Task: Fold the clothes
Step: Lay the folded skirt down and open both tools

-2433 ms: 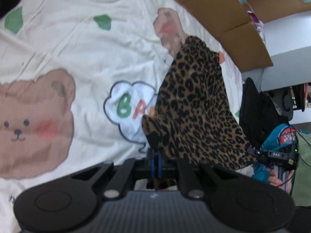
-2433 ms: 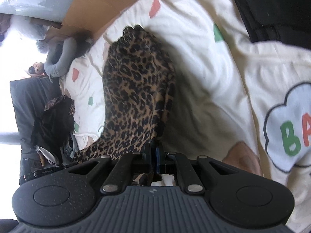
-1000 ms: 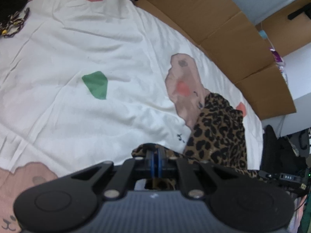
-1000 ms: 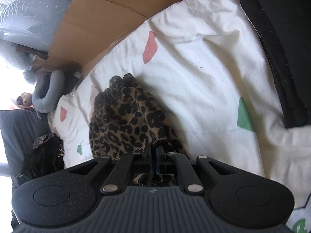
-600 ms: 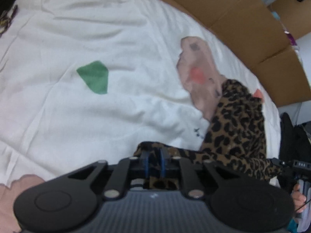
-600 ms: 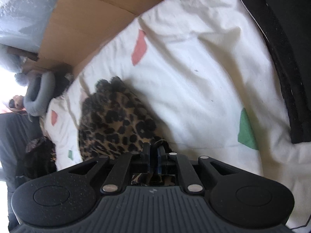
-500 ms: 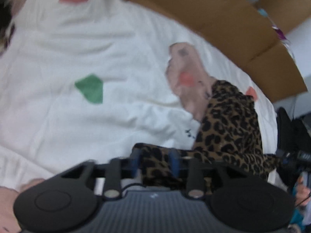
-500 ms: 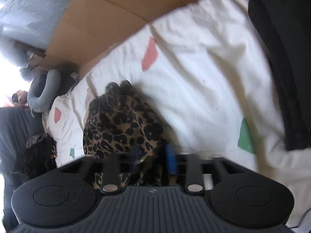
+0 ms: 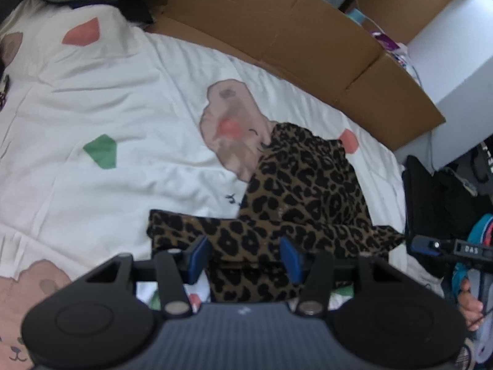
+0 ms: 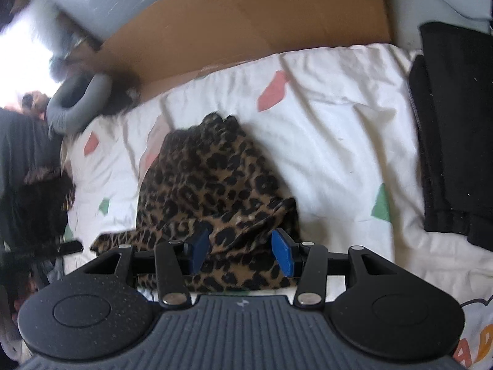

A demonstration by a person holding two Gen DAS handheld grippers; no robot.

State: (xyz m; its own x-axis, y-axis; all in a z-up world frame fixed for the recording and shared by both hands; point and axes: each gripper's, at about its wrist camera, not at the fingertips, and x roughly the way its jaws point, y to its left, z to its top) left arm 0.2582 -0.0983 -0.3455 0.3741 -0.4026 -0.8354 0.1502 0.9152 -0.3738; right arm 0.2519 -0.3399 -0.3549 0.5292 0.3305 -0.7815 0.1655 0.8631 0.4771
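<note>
Both the left gripper [image 9: 245, 259] and the right gripper [image 10: 241, 254] stand released, jaws spread wide above the leopard-print garment [image 9: 303, 185], which lies doubled over on the bed [image 9: 123, 98] near the cardboard [image 9: 277, 30]. A fold looks just laid; next I'd expect fresh grips on the near edge for another fold.

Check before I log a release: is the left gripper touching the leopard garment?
Cannot tell: in the left wrist view the left gripper is open, with the leopard garment lying between its fingers.

White bear-print bed [image 9: 129, 98], leopard garment [image 9: 302, 185], black clothing [image 10: 453, 154]
</note>
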